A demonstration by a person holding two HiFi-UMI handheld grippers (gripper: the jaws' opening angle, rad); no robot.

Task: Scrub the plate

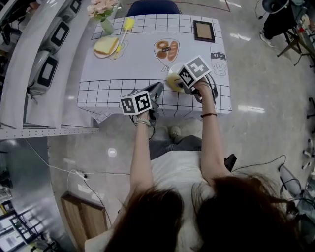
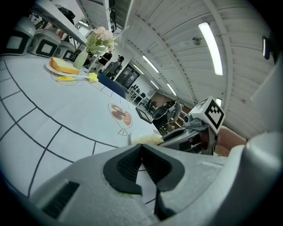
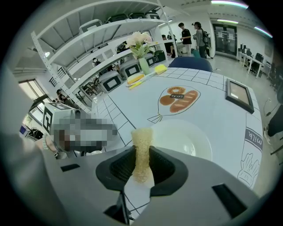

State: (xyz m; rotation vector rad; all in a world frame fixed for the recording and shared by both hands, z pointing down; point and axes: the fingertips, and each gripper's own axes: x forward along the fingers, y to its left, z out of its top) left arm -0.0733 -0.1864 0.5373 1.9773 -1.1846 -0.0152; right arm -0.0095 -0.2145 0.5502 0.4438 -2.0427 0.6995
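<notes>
Nearest, left tongs (image 2: 141, 148) over the front edge of the counter (image 1: 138, 64). Pinched shut, tip to tip, nothing between them. Close beside the right tongs (image 3: 142, 154), not touching.

Right tongs squeezed tight on a yellow sponge (image 3: 142, 139). Sponge standing up between the two sides and poking out past the tips.

Just past the sponge, the white plate (image 3: 185, 141). Flat on the counter, near the front edge, toward the right side. Sponge tip at the near left rim of the plate; touching or not, hard to tell.

A little farther, in the middle of the counter top, a printed drawing of bread (image 3: 177, 99).

At the far right corner, a dark picture frame (image 3: 239, 95), lying flat.

At the far left corner, another plate with a slice of bread (image 1: 106, 47). Beside it a yellow brush (image 1: 127, 25), then a vase of pale flowers (image 1: 102, 10).

Behind the counter, a blue chair (image 1: 152, 7).

Off to the left, boxy grey machines (image 1: 47, 71) in a row on a white shelf (image 1: 15, 74).
</notes>
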